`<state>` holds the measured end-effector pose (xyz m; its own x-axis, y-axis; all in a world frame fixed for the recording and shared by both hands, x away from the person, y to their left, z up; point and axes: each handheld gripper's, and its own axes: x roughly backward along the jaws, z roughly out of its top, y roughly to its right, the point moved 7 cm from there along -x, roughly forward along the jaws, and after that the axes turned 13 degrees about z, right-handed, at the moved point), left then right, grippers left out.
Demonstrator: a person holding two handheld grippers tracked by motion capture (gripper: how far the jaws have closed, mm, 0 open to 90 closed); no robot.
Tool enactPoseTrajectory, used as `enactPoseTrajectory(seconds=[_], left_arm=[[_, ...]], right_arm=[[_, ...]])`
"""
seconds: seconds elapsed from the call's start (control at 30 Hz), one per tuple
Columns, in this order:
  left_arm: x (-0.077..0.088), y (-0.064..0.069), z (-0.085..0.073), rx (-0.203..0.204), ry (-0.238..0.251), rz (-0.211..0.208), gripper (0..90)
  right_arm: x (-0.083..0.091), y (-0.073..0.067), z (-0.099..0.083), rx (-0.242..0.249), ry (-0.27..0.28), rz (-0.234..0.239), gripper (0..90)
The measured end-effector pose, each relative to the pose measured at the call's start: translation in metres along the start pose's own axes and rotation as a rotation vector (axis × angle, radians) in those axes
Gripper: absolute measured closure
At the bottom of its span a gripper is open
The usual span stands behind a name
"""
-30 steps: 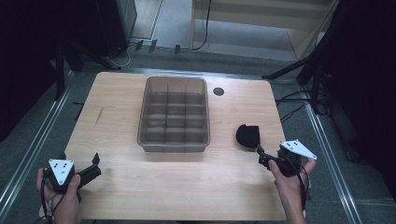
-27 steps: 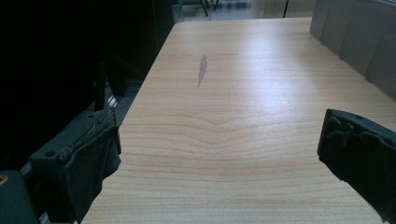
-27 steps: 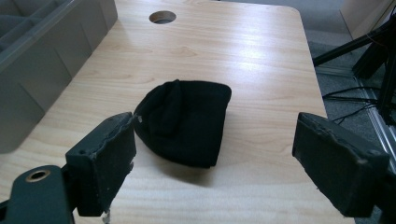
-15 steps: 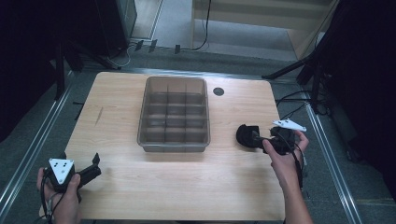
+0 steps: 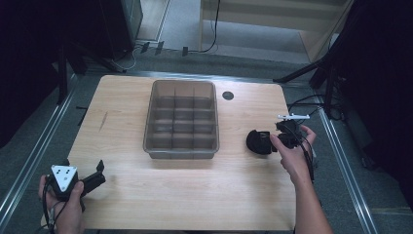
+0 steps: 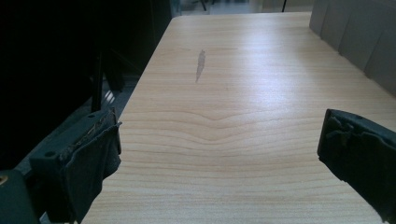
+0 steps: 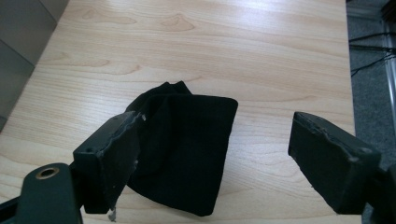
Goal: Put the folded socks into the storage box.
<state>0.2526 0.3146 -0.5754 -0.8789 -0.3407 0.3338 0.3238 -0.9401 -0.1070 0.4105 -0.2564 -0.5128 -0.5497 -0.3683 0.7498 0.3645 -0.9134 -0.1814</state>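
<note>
A black folded cloth [image 5: 255,142] lies on the wooden table [image 5: 160,204], right of a grey compartment bin [image 5: 181,152]. My right gripper [image 5: 269,139] reaches it from the right, low over the table. In the right gripper view the cloth [image 7: 187,154] lies under the open jaws, the left jaw over its edge, the right jaw over bare wood. The right gripper [image 7: 215,140] has just been closing a little; its pads do not press on the cloth. My left gripper [image 5: 99,175] rests open at the near left corner, and in its own view the left gripper [image 6: 219,154] has nothing between its jaws.
The bin's several compartments look empty; its wall [image 6: 355,37] rises at the far right of the left gripper view. A dark round hole [image 5: 228,95] sits in the table behind the bin. Cables and stand legs [image 5: 311,78] lie past the right edge.
My right gripper has moved away from the near edge and leftward, up to the black cloth. The left gripper has stayed where it was.
</note>
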Motion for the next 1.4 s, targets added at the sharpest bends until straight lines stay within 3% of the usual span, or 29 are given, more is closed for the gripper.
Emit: enactPoseTrajectory(seconds=[0.2, 0.4, 0.53, 0.67, 0.87, 1.03, 1.1, 1.2, 1.23, 1.3, 1.4], left_arm=[[0.000, 0.001, 0.000, -0.006, 0.003, 0.001, 0.0], [0.000, 0.001, 0.000, -0.016, 0.004, 0.001, 0.0], [0.000, 0.001, 0.000, -0.014, 0.003, 0.000, 0.0], [0.000, 0.001, 0.000, -0.015, 0.003, 0.000, 0.0], [0.000, 0.001, 0.000, -0.012, 0.003, -0.002, 0.0], [0.000, 0.001, 0.000, -0.009, 0.003, -0.002, 0.0], [0.000, 0.001, 0.000, -0.013, 0.002, -0.002, 0.0], [0.000, 0.001, 0.000, -0.011, 0.004, -0.003, 0.0], [0.000, 0.001, 0.000, -0.009, 0.005, -0.003, 0.0], [0.000, 0.001, 0.000, -0.009, 0.005, -0.003, 0.0], [0.001, 0.001, 0.000, -0.015, 0.006, -0.001, 0.0]], right_arm=[[-0.010, -0.003, 0.002, -0.006, -0.067, -0.014, 16.8], [-0.020, -0.006, 0.006, -0.041, -0.159, 0.007, 23.5], [-0.030, -0.008, 0.008, -0.116, -0.252, 0.002, 25.4], [-0.036, -0.011, 0.008, -0.140, -0.302, -0.001, 24.7], [-0.049, -0.010, 0.002, -0.198, -0.380, -0.068, 23.3], [-0.055, -0.008, -0.002, -0.221, -0.396, -0.080, 27.9], [-0.059, -0.006, -0.004, -0.198, -0.406, -0.114, 37.3], [-0.062, -0.005, -0.006, -0.188, -0.415, -0.121, 40.0], [-0.064, -0.005, -0.006, -0.193, -0.411, -0.113, 42.3], [-0.067, -0.006, -0.007, -0.228, -0.394, -0.063, 55.7], [-0.068, -0.007, -0.006, -0.245, -0.389, -0.032, 61.2]])
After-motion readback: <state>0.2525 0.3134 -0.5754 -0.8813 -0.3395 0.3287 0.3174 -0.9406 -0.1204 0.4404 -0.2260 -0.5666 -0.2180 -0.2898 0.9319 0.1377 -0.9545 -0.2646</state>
